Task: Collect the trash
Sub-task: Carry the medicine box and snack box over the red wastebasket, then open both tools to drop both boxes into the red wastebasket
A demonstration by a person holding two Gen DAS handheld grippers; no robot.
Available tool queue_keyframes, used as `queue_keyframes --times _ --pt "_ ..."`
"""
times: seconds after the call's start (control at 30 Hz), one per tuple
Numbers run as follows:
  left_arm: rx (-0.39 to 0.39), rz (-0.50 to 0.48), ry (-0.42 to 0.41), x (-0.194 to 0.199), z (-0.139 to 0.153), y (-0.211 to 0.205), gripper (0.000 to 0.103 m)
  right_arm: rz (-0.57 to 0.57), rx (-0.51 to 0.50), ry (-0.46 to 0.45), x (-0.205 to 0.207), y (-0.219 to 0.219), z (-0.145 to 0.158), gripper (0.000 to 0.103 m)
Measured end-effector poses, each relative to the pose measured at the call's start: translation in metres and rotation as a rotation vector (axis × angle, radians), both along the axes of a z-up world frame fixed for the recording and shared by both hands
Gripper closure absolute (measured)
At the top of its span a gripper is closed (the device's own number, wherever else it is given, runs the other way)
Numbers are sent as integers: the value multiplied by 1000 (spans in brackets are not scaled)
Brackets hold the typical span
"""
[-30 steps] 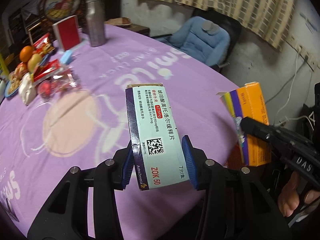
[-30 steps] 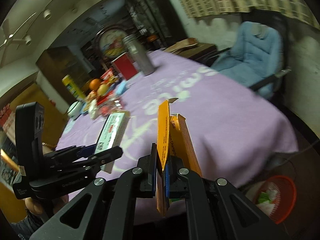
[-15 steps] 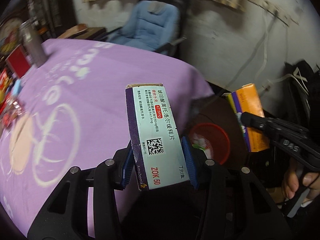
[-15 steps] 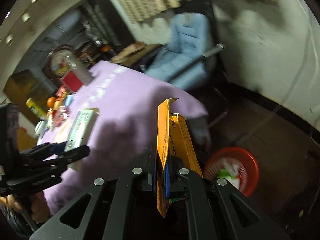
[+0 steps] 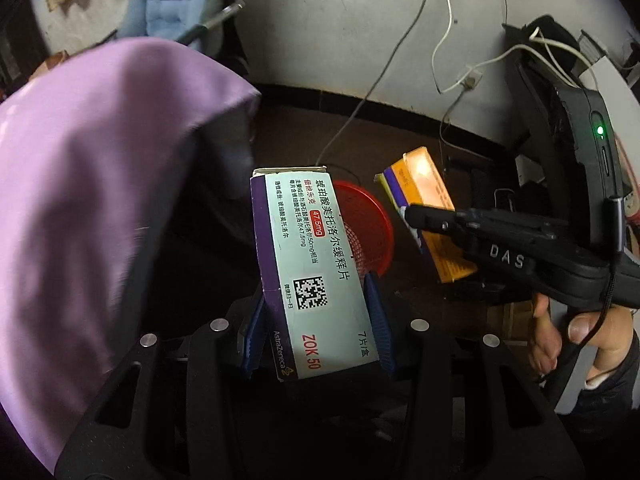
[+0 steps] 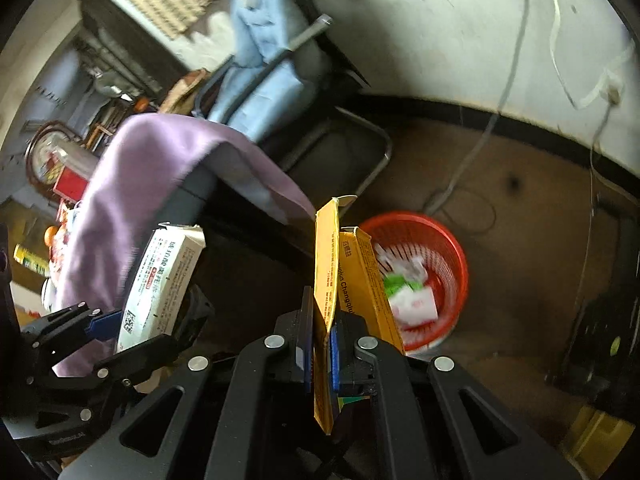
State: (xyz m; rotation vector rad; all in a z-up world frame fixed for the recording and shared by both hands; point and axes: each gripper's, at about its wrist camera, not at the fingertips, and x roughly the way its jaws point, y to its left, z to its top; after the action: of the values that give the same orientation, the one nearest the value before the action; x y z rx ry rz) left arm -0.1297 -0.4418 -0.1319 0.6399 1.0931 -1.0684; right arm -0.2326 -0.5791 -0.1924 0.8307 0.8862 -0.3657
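The pale green medicine carton [image 5: 316, 276] is clamped across its width between the blue pads of the left gripper [image 5: 316, 320], whose jaws are held partly open by the box itself. It is carried above and just short of the red basket [image 6: 440, 240], which is taken here as the landmark. The flattened orange carton [image 6: 326, 280] is pinched at its lower end by the right gripper [image 6: 320, 352], whose jaws are closed almost fully on the thin card; it is held above the near rim of the basket.

Both cartons are judged to be light, empty or nearly so, and made of thin card that is easily crushed. A grip across the flat faces, near one end, is judged best, as is seen on both. The orange carton's open flap is likely to catch air and flutter when it is released, so a drop from directly over the basket's mouth is called for.

Crumpled white and green wrappers [image 6: 408, 292] are already seen inside the basket. The purple tablecloth [image 5: 100, 160] hangs to the left of the basket, and a blue padded chair [image 6: 264, 68] is seen beyond it against the wall.
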Motion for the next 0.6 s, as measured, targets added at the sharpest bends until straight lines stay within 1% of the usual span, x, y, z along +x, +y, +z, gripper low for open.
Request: queue_keyframes --times 0.13,0.2,0.33,0.4,0.5,0.6 --pt "47 -22 58 -3 -36 -26 57 -33 59 38 -3 -17 -37 96" --pt "73 -29 73 -3 -55 -40 57 -51 102 48 -2 -27 -58 96" --pt "150 -3 118 12 -105 -69 57 -97 208 63 9 -53 -105 96" --pt "193 15 120 18 -126 -76 57 -109 258 67 18 -64 -125 96" --pt "256 37 120 28 -155 -80 57 -121 294 73 28 -75 -142 96" --pt "290 52 129 35 -170 -82 56 -111 309 98 41 -78 -153 96"
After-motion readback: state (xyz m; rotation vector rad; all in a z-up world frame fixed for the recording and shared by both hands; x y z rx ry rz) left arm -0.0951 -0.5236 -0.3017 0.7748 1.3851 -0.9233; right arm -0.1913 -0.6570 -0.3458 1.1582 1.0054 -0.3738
